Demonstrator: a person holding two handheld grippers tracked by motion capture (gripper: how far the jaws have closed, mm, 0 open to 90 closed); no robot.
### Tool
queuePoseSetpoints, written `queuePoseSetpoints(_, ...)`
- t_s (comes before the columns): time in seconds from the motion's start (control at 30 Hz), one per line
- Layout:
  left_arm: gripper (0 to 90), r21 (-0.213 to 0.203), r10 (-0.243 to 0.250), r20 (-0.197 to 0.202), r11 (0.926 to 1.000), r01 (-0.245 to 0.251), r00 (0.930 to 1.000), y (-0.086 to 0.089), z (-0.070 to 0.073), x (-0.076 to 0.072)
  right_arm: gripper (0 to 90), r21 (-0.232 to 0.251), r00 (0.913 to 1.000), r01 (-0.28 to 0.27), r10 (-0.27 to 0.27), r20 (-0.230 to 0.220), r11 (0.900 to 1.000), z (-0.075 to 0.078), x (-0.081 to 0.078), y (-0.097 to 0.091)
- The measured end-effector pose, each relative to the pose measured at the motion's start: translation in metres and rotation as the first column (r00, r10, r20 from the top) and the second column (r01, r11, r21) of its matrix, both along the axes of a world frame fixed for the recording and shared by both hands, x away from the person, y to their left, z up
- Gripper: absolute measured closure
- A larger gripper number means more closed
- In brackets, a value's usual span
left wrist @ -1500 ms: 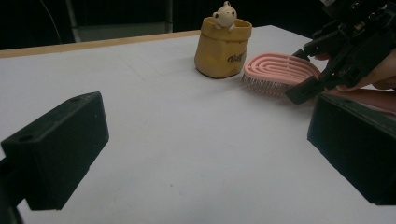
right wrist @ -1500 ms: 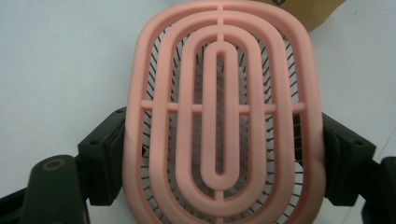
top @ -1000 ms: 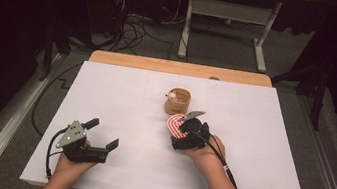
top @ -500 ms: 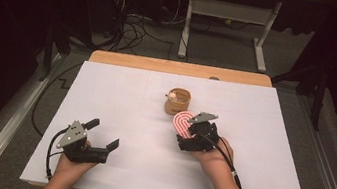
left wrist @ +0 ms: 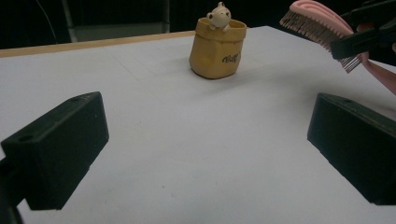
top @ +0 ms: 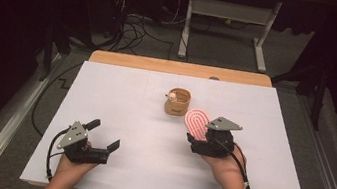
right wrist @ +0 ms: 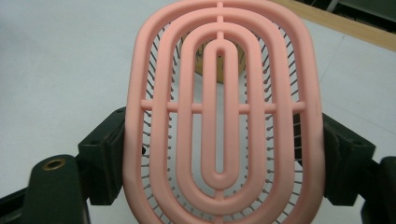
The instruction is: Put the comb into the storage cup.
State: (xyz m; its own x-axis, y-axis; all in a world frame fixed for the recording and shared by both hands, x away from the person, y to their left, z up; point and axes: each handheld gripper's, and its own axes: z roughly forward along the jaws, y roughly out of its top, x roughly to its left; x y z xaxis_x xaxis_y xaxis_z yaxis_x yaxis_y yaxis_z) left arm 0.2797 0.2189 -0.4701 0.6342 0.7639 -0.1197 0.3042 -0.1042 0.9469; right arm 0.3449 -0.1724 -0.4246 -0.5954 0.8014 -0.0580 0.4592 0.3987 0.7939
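Observation:
A pink oval hairbrush (top: 196,121) with open ribs and thin bristles is raised above the white table, my right gripper (top: 202,139) shut on its two sides. In the right gripper view the brush (right wrist: 219,116) stands upright between the black jaws, back towards the camera. A tan bag-shaped holder (top: 177,104) with a small bear figure on its rim stands just left of and beyond the brush. My left gripper (top: 103,134) rests at the front left, open and holding nothing. From the left gripper view, the holder (left wrist: 217,49) is ahead and the brush (left wrist: 317,23) is at the upper right.
A white sheet (top: 132,119) covers the table, with a wooden strip (top: 180,68) along its far edge. Beyond that, cables (top: 136,29) and a white desk frame (top: 227,27) sit on the dark floor. Metal rails run along both sides.
My right hand has carried the brush to the right and a little higher, away from the holder's front. The left gripper and the holder have stayed put.

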Motion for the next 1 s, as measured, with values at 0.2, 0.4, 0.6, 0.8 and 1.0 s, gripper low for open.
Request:
queuePoseSetpoints(0.2, 0.0, 0.000, 0.011, 0.003, 0.9999, -0.011, 0.9999, 0.002, 0.001, 0.000, 20.4, 0.085, 0.9987, 0.009, -0.013, 0.049, 0.9964, -0.002, -0.007, -0.013)
queuePoseSetpoints(0.4, 0.0, 0.010, 0.010, 0.011, 0.9999, -0.010, 0.9999, 0.001, 0.003, -0.002, 20.3, 0.098, 0.9951, -0.001, -0.008, 0.098, 0.9952, -0.003, -0.013, -0.019)
queuePoseSetpoints(0.6, 0.0, 0.010, 0.018, 0.017, 0.9998, -0.019, 0.9997, 0.001, 0.006, -0.005, 20.4, 0.113, 0.9906, -0.003, -0.013, 0.136, 0.9936, -0.001, -0.022, -0.025)
queuePoseSetpoints(0.8, 0.0, 0.011, 0.016, 0.006, 0.9998, -0.016, 0.9999, 0.000, 0.006, -0.005, 20.4, 0.118, 0.9888, -0.007, -0.011, 0.149, 0.9930, -0.001, -0.025, -0.027)
queuePoseSetpoints(1.0, 0.0, 0.013, 0.012, -0.001, 0.9999, -0.012, 0.9999, 0.000, 0.005, -0.004, 20.3, 0.102, 0.9860, -0.005, -0.012, 0.166, 0.9948, -0.002, -0.028, -0.027)
